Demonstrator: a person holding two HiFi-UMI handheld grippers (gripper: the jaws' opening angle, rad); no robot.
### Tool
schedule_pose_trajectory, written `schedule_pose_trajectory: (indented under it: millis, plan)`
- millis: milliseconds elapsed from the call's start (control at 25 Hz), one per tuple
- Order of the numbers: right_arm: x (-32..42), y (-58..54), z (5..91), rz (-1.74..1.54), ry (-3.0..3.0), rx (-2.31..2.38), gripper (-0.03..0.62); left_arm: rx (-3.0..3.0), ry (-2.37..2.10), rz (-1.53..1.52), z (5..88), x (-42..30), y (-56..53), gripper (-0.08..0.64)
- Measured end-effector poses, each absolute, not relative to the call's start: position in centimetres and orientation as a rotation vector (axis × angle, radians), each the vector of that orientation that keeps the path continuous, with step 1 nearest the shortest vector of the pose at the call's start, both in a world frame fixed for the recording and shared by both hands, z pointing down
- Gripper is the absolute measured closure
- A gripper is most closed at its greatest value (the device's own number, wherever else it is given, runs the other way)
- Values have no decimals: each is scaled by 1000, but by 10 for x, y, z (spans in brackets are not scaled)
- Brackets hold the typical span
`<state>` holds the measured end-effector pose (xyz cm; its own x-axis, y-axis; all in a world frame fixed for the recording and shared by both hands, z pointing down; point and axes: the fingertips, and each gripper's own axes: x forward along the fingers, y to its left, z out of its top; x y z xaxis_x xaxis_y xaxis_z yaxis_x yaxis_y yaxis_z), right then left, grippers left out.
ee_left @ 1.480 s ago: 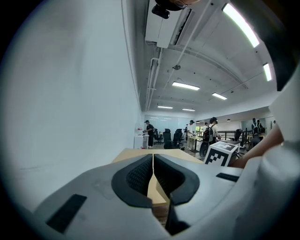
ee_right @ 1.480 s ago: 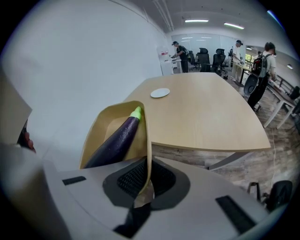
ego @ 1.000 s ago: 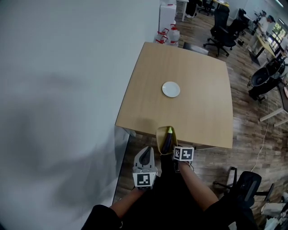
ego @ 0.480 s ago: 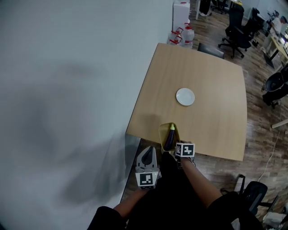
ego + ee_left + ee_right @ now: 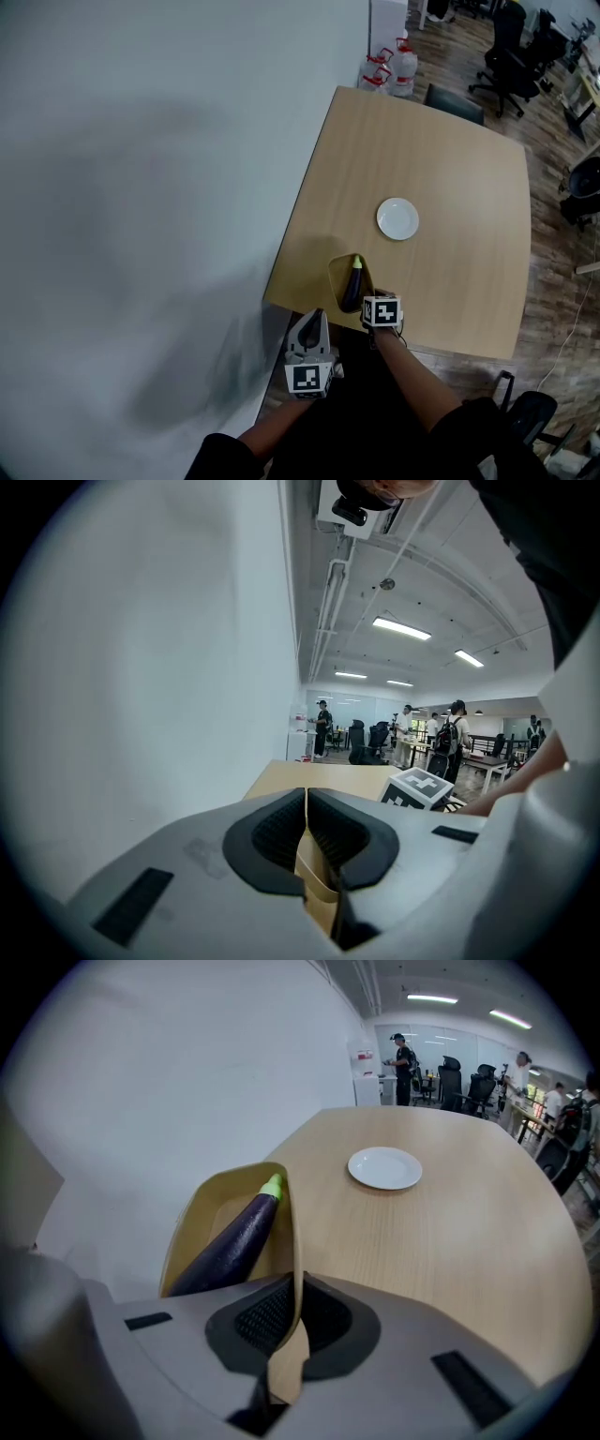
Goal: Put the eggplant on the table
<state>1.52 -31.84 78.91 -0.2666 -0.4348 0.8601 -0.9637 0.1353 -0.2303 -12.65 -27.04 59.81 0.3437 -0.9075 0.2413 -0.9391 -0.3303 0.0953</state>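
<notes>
Holding the bag (image 5: 202,1215) with the eggplant (image 5: 230,1241) at the desk (image 5: 441,1241) edge: right gripper (image 5: 292,1309) jaws clamped on its rim, left gripper (image 5: 307,832) jaws pinching a paper strip (image 5: 314,883). Next, probably lower and tip it out.

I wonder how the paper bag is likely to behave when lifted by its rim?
Probably floppy: the paper bag curves where the right gripper pinches only one thin wall. The eggplant leaning inside likely makes it sag and swing. Pinched paper may tear if jerked.
</notes>
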Motion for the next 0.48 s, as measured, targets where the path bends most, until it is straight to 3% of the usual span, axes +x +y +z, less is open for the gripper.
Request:
schedule_pose_trajectory:
  millis: [480]
  plan:
    - [28,-358,844,1003,-1722,1307,529,2326,-1556,326,640,-113,-304,541]
